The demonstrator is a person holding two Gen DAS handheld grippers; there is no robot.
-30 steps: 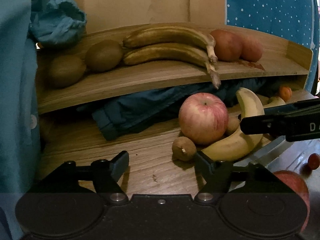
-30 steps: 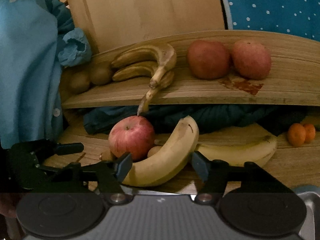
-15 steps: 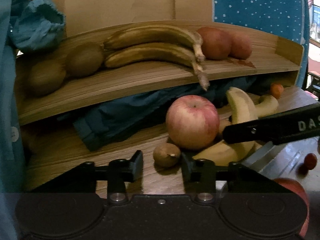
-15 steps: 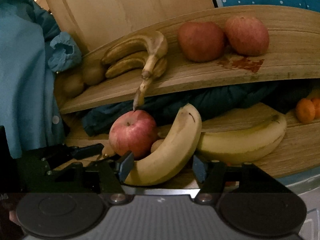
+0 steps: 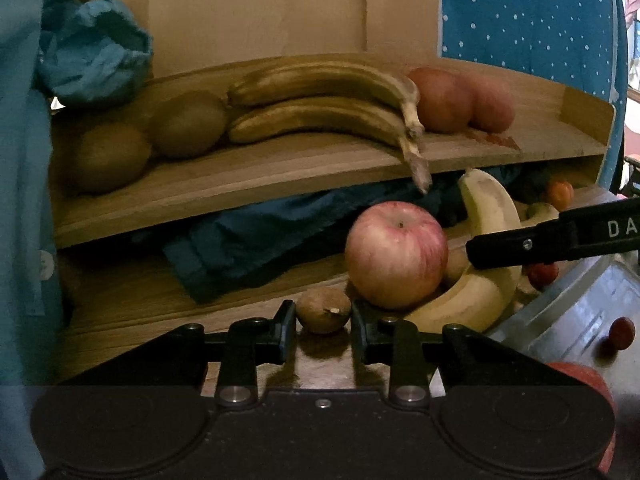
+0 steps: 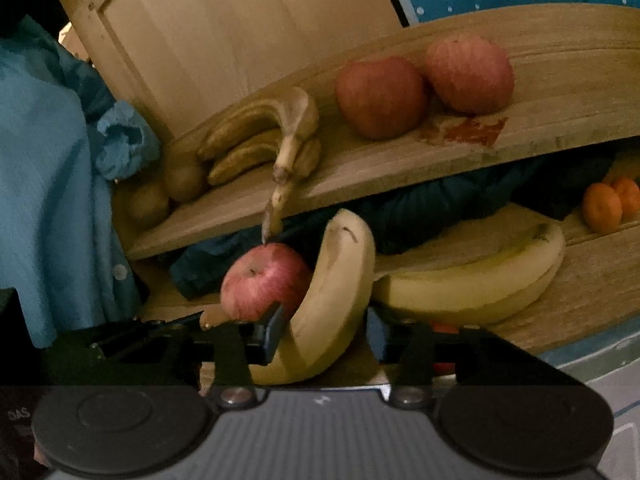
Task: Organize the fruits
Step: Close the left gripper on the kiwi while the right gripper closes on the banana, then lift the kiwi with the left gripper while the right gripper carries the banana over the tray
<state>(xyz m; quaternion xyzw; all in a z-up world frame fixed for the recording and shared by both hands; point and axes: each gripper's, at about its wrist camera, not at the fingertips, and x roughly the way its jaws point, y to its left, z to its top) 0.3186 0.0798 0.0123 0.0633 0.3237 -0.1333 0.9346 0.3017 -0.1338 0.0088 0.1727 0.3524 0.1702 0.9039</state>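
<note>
A small brown kiwi (image 5: 323, 315) lies on the lower wooden board between the fingers of my left gripper (image 5: 323, 332), which has closed in on it; contact is hard to tell. Beside it stand a red apple (image 5: 396, 254) and a curved yellow banana (image 5: 486, 248). My right gripper (image 6: 326, 332) is open around that banana (image 6: 332, 296), its fingers on either side of it. The apple also shows in the right wrist view (image 6: 262, 280). The upper shelf (image 5: 280, 176) holds two kiwis, two brown bananas (image 5: 320, 100) and two apples (image 6: 424, 84).
A second yellow banana (image 6: 476, 280) and small oranges (image 6: 608, 204) lie on the lower board at the right. Dark blue cloth (image 5: 260, 236) is stuffed under the shelf. Light blue fabric (image 5: 24, 200) hangs at the left. A metal tray (image 5: 580, 320) sits at the lower right.
My left gripper has moved up to the small kiwi and narrowed around it. My right gripper has tilted and narrowed, staying around the banana.
</note>
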